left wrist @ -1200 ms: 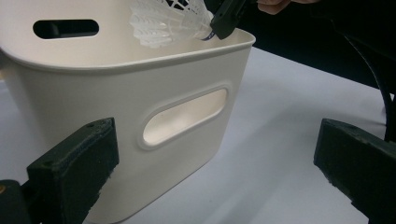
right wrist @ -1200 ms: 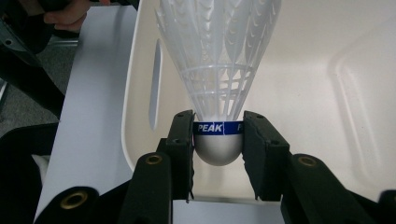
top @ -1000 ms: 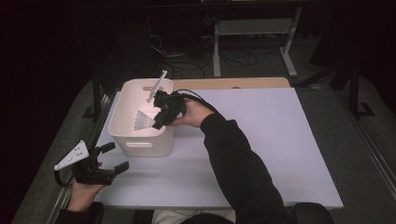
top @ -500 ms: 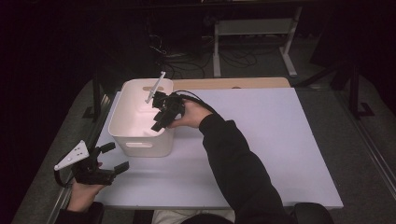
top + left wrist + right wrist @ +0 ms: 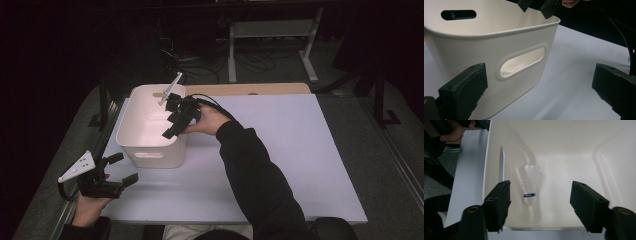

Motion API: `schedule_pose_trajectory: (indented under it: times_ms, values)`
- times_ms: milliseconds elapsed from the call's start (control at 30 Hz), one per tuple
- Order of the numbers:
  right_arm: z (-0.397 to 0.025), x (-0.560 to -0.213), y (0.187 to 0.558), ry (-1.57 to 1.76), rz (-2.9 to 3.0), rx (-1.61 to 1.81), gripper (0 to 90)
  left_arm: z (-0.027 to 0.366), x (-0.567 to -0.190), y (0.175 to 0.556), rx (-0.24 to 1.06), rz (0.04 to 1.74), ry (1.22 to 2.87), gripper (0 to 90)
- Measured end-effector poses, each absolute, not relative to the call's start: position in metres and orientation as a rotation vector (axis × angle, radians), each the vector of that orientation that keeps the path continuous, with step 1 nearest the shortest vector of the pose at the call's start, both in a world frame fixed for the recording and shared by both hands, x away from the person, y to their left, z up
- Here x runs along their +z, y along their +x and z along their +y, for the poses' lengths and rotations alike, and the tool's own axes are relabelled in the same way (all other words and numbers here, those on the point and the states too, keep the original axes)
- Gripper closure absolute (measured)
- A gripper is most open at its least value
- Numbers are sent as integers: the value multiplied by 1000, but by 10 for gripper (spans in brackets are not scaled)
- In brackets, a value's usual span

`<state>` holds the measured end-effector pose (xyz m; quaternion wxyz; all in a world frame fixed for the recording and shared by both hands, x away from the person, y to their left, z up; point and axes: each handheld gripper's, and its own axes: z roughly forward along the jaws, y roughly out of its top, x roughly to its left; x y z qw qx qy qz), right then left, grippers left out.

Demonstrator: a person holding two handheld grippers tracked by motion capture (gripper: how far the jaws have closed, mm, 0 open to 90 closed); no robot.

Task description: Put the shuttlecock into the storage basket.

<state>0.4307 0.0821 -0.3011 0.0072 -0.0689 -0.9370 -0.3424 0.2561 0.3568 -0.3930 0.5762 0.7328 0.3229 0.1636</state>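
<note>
Whereas a second ago the white feathers sat between the right gripper's point(image 5: 172, 131) jaws over the bin, those jaws now stand wide apart and empty, and the shuttlecock point(image 5: 530, 182) lies on the floor of the white bin point(image 5: 131, 116), feather skirt toward 12 o'clock and blue-banded base toward 6 o'clock in the right gripper view. The drop looks done, so this piece of the work appears finished; what remains, I judge, is drawing the right gripper back out over the rim. From the bin, the left gripper point(image 5: 118, 170) rests at about 7 o'clock on the table point(image 5: 300, 150), near the bin's slotted wall point(image 5: 522, 61), spread wide with nothing between its pads, well apart from the shuttlecock.
</note>
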Motion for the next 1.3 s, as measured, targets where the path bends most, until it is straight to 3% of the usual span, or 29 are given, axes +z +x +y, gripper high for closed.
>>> schedule_pose_trajectory:
  times_ms: [167,567,1300]
  values:
    - [78,-297,430,-246,-2940,-1105,176,357,-393,256,383,757,1715,0]
    - [62,-289,428,-312,-2941,-1173,8,357,-393,256,381,759,1716,0]
    - [12,-280,425,-427,-2911,-1318,0,357,-393,257,383,766,1713,0]
